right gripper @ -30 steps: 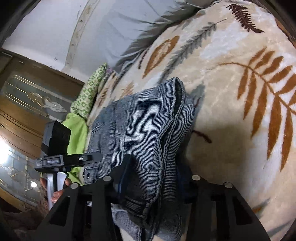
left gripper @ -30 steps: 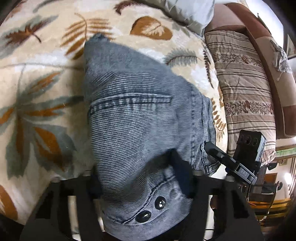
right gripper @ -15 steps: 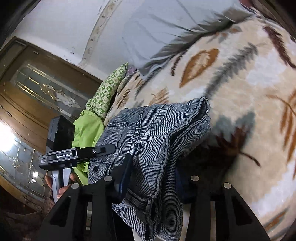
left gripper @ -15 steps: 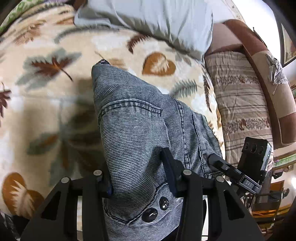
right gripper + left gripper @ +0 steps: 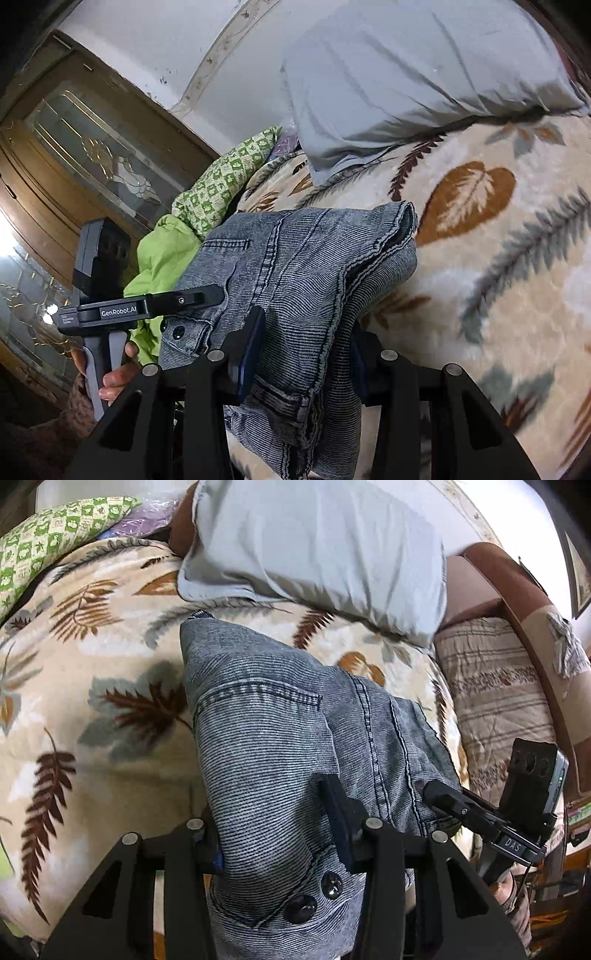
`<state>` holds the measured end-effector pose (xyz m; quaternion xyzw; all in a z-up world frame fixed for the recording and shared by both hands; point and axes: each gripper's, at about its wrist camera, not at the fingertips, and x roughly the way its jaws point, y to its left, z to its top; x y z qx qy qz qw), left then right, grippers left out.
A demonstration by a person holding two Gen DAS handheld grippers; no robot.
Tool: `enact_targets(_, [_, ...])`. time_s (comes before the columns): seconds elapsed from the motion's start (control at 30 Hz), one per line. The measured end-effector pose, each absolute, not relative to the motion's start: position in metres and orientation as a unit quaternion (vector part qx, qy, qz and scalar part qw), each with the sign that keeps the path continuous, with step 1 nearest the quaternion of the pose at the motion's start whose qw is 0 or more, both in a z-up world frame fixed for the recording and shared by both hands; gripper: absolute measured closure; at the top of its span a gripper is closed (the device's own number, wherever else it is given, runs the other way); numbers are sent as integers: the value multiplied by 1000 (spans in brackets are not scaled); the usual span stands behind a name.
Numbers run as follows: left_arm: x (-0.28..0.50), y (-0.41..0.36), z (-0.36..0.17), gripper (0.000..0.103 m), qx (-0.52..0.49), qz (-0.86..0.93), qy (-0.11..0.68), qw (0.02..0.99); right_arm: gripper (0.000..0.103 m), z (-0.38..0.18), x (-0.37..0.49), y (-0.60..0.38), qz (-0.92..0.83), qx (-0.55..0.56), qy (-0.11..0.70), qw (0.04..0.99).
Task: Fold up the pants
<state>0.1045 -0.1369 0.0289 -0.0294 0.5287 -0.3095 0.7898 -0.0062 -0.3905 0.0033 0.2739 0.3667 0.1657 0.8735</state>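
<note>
The left hand-held gripper (image 5: 275, 834) and the right hand-held gripper (image 5: 301, 354) each clamp the pants (image 5: 266, 731), whose folded bundle stretches toward twelve o'clock over the bed (image 5: 92, 709).

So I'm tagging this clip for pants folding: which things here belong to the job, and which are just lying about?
Part of the job:
- jeans
- left gripper, clamped on them
- right gripper, clamped on them

Just lying about:
- leaf-print blanket
- grey pillow
- green checked cloth
- lime green garment
- striped cushion
</note>
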Motion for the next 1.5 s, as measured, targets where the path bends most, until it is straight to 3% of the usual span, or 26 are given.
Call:
enact_targets(0.5, [144,-145,-36,59,-5,-276,550,788,59,-55,50,-388,136,271,418,856])
enact_targets(0.67, [138,-147,-42,42,15,-262,541,799,55,-69,45,-392,109,258,433,857])
enact_targets(0.73, [137,-144,-43,35,17,-251,536,806,50,-71,40,-393,99,252,437,858])
enact_targets(0.9, [125,-134,-36,34,11,-235,531,814,44,-60,22,-395,67,251,442,858])
enact_targets(1.03, [107,-124,-31,33,13,-216,523,824,21,-43,0,-386,42,231,450,861])
enact_targets(1.13, [89,-118,-28,32,21,-206,513,833,9,-32,-17,-372,5,197,469,861])
enact_targets(1.3, [55,-111,-20,29,60,-179,484,855,1,-20,-53,-352,-46,158,489,857])
enact_targets(1.5, [15,-99,-16,27,102,-152,450,874,1,-18,-100,-333,-98,105,497,856])
